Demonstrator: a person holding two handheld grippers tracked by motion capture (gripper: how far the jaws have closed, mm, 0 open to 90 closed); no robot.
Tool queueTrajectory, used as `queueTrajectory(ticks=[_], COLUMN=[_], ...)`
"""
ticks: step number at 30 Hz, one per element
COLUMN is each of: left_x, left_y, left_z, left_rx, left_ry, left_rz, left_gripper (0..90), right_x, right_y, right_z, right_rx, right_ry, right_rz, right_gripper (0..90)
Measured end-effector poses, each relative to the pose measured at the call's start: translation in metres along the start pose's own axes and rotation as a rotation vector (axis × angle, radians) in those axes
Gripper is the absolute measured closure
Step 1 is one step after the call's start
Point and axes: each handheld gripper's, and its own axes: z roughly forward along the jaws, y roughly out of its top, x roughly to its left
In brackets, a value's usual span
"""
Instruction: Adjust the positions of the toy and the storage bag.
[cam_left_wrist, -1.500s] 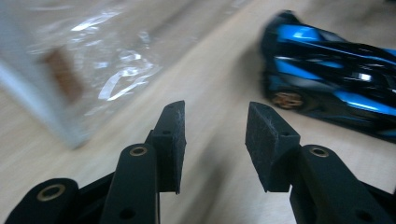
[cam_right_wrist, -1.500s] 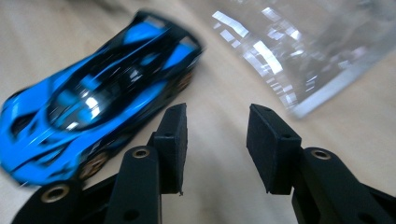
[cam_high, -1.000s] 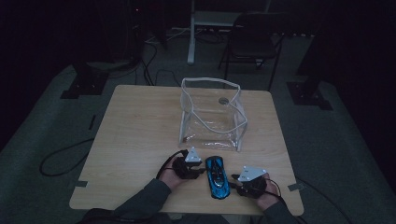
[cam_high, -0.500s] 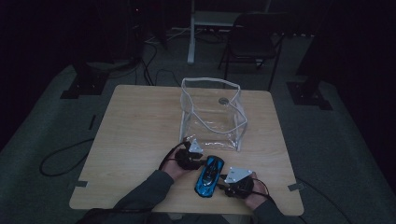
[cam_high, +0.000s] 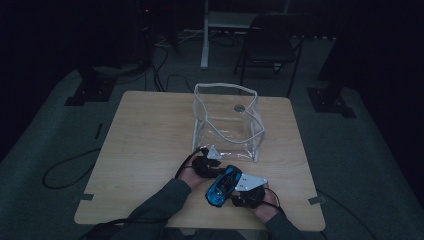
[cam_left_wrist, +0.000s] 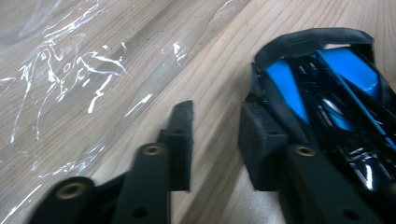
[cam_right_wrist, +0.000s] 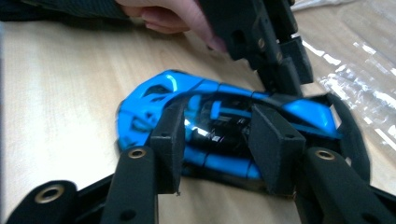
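A shiny blue toy car (cam_high: 221, 185) lies slanted on the wooden table (cam_high: 150, 145), between my two grippers. My left gripper (cam_high: 209, 161) sits at the car's far left end. In the left gripper view its jaws (cam_left_wrist: 215, 126) have just been opening, with bare wood in the gap, and the car's black tail (cam_left_wrist: 317, 79) lies against the outside of the right-hand jaw. My right gripper (cam_high: 246, 184) is at the car's right side. In the right gripper view its jaws (cam_right_wrist: 219, 135) have just been opening too and stand over the middle of the car (cam_right_wrist: 154, 100), not pressing on it.
A clear plastic bag (cam_high: 227, 120) stands upright with its mouth open just beyond the grippers; its crinkled wall (cam_left_wrist: 70, 79) lies close at the left gripper's left. The person's hand (cam_right_wrist: 177, 18) and the left gripper (cam_right_wrist: 275, 46) are behind the car. Chairs and cables are on the floor beyond the table.
The car has swung from lengthwise to slanted, its far end toward the right. The right gripper has moved left up to it. The left gripper has shifted slightly toward the bag.
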Motion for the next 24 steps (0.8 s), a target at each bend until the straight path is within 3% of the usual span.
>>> queueTrajectory(ticks=[5,8,16,24], left_x=[0.001,-0.004,-0.028,-0.062], left_y=[-0.008,-0.013,-0.021,-0.033], left_z=[-0.010,-0.023,-0.051,-0.049], left_rx=[-0.009,-0.037,-0.105,-0.117], left_ry=[0.022,0.030,0.031,0.021], left_rz=[-0.011,-0.025,-0.033,-0.044], left_gripper=[54.8,50.4,41.2,26.0], right_x=[0.000,-0.008,-0.031,-0.042], right_y=[-0.004,-0.010,-0.013,-0.013], right_z=[-0.003,-0.010,-0.022,-0.018], right_rx=[0.012,0.016,-0.013,-0.002], right_ry=[-0.015,-0.060,-0.162,-0.190], right_rz=[-0.004,0.018,0.079,0.090], right_gripper=[50.3,47.6,46.8,46.8])
